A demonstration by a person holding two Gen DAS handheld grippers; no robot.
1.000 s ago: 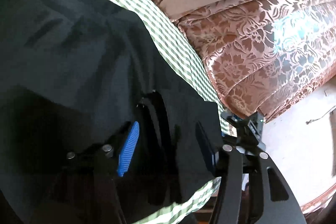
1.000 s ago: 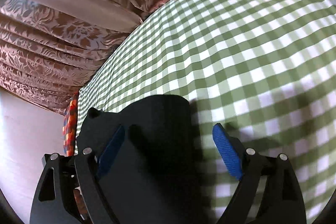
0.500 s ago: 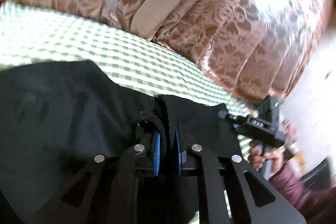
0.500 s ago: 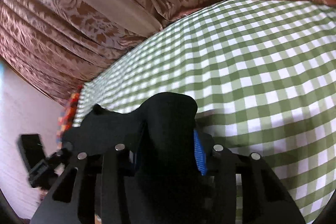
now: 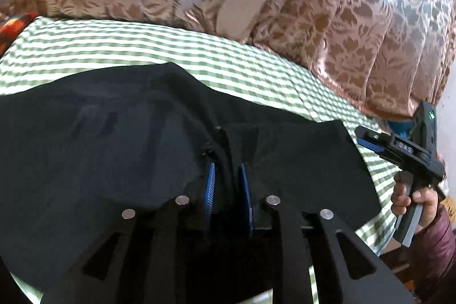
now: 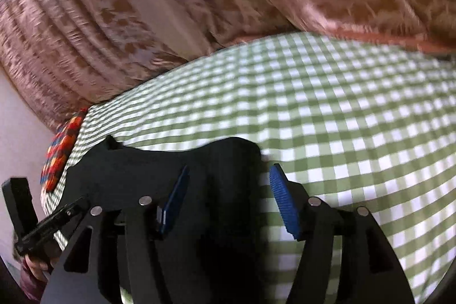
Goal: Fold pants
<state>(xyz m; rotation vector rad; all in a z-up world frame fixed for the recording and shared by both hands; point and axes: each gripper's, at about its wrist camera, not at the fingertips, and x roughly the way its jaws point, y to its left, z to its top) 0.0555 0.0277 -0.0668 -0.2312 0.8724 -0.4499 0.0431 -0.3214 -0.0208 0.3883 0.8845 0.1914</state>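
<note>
Pants [image 5: 119, 150]: black, spread on the green-checked bedcover [image 5: 256, 67], front of the patterned curtain [image 5: 370, 47]. One dark fold of the pants comes up between the blue pads at the waistband/fly area.

Left gripper [image 5: 226, 190]: jaws nearly together, pinching that fold; they've just eased open a touch. Right gripper [image 6: 228, 198]: jaws spread, having just been opening; pants edge sits between the pads, right pad [image 6: 283, 204] is clear of the cloth, left pad I can't tell for contact. So right side isn't a real grip.

Risks, as I read it:
- Left pinch is shallow and loosening, so the fold could slip out on a lift, and the pants drop back bunched.
- Only one side held: pulling now would drag the pants skewed across the bedcover, so the crease ends up off-line.
- Right jaws could close on bedcover along with the pants, since the pad sits over checked cloth just beside the pants edge.
- Both views are motion-blurred, so edge position is uncertain.

Containers: none in view, nothing to report.
</note>
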